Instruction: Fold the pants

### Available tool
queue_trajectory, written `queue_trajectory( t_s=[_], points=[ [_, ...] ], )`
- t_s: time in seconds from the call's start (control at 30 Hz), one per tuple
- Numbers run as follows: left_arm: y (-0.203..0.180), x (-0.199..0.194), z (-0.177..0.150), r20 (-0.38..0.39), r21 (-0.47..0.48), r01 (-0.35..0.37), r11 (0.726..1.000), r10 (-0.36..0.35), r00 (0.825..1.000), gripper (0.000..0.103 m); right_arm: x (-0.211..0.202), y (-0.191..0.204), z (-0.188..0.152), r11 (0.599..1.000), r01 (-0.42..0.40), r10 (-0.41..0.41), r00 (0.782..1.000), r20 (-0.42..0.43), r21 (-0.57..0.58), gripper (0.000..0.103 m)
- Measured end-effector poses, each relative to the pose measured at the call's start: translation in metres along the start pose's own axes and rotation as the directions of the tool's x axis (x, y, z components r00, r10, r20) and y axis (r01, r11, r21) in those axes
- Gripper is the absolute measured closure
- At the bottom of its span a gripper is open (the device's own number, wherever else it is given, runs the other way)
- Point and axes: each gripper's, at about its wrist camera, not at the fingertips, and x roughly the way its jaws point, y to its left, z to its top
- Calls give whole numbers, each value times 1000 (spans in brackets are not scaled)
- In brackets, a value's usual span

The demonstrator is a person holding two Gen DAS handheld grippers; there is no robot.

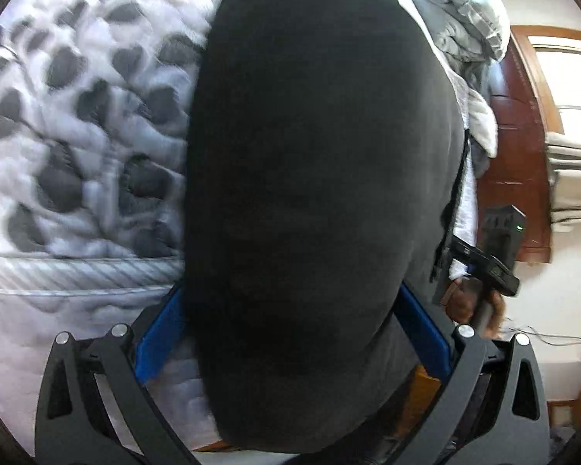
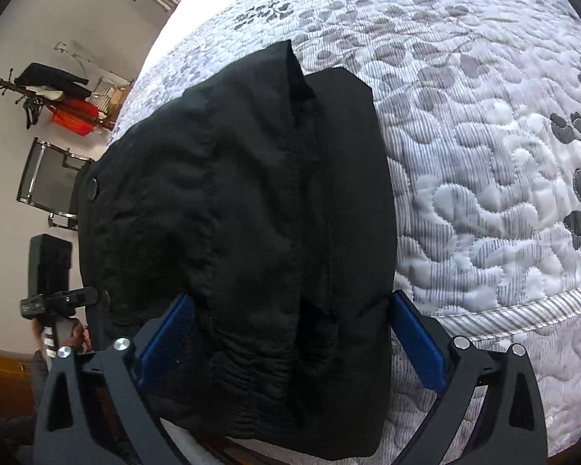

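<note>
**Black pants held over quilted mattress, both grippers engaged**

Item 1: black pants (image 2: pixel 244 209). Dark fabric, bunched, with a round button on the left edge in the right wrist view and gathered elastic at the near end. It hangs in front of both cameras, over the near edge of the mattress. In the left wrist view the pants (image 1: pixel 313 193) fill the centre, blurred and featureless.

Item 2: left gripper (image 1: pixel 290 333). Blue-padded fingers (image 1: pixel 159 345) stand wide apart, either side of the cloth; whether they pinch it cannot be told.

Item 3: right gripper (image 2: pixel 290 337). Blue fingers (image 2: pixel 418 345) likewise spread, fabric draped between them; the grip itself is hidden.

Item 4: mattress (image 2: pixel 484 155). White quilted cover with a grey leaf pattern and a piped border along the near edge.

Item 5: grey bedding (image 1: pixel 464 11), heaped at the far right in the left wrist view, beside a brown wooden frame (image 1: pixel 515 147).
</note>
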Motion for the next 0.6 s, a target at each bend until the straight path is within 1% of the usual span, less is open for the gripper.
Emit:
queue_trajectory(
  t_s=[0.03,0.13,0.2,0.27,0.4,0.5,0.6],
  points=[
    [-1,3,0,-12,2,8,1000,-8,1000,3,0,0,0,1000,-6,5,1000,-7,-4,3],
    [-4,9,-1,-26,9,-8,1000,8,1000,3,1,0,4,1000,-18,17,1000,-23,-11,3],
    [-3,10,-1,-37,-1,-4,1000,4,999,3,0,-8,7,999,-47,48,998,-35,16,3],
    [-3,10,-4,-36,-1,-8,1000,8,999,3,-1,-16,7,997,-67,69,997,-46,47,4],
    [-4,5,-10,-32,-6,-21,1000,21,999,3,-5,-22,3,996,-68,71,996,-57,55,4],
    [-5,6,-10,-37,-6,-19,1000,19,999,3,4,-24,1,990,-123,129,986,-104,70,3],
    [-13,5,-10,-47,17,-23,1000,24,999,3,6,-26,5,990,-127,133,985,-113,62,3]
  ],
)
